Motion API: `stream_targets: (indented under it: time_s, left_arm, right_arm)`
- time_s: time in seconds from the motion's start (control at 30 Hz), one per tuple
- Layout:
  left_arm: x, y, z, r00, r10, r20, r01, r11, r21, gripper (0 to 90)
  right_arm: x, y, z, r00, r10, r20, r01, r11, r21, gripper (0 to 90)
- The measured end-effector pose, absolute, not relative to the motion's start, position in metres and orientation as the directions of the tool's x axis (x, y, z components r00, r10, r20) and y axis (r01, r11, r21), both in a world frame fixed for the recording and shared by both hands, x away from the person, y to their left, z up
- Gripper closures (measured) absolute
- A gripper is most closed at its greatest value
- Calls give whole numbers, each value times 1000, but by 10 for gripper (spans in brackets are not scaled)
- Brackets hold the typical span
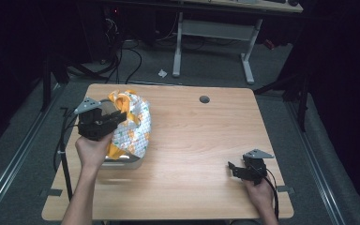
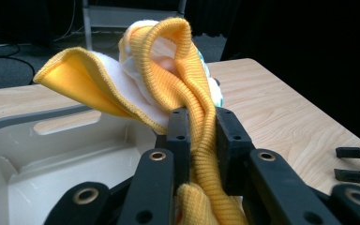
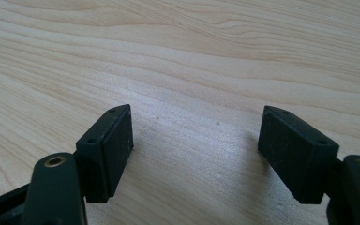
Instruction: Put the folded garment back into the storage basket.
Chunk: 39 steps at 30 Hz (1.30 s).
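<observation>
A small white garment with orange and green print and yellow ribbed trim hangs over a white plastic bin at the table's left side. My left gripper is shut on the yellow ribbed trim, which is pinched between the two black pads; the rest of the garment lifts up beyond them, above the bin's rim. My right gripper rests low over the bare wood near the front right corner, its jaws wide apart with nothing between the fingertips.
The wooden table has a round cable hole near its far edge. Beyond it stand a white desk frame and cables on the grey floor. The other gripper shows at the right edge of the left gripper view.
</observation>
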State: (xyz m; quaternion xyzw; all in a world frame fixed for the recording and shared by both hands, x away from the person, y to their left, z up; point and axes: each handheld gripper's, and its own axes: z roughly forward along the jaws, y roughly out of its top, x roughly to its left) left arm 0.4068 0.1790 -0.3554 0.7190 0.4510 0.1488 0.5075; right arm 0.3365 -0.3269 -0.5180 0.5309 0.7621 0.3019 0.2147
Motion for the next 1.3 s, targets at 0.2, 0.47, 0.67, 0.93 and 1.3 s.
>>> stream_targets:
  time_s: [0.2,0.47,0.67,0.93,1.3]
  left_arm:
    - [409,185,-359,530,813,-241,505,-74,860,780]
    - [413,187,-363,517,829,-215,510,-96,855,779]
    - [418,187,-367,505,839,-204,518,-105,849,779]
    - [425,185,-376,501,842,-202,532,-116,839,778]
    - [433,188,-388,483,855,-189,555,-132,821,776]
  right_arm:
    - [337,-327,-518,-344,939,-7,680,254,688,270]
    - [337,-327,-518,-344,939,-8,679,255,689,270]
    - [337,-327,-518,-345,939,-8,679,255,689,270]
    - [337,-327,-518,-344,939,-8,679,255,688,270]
    - [337,-327,-518,-344,939,-8,679,255,688,270]
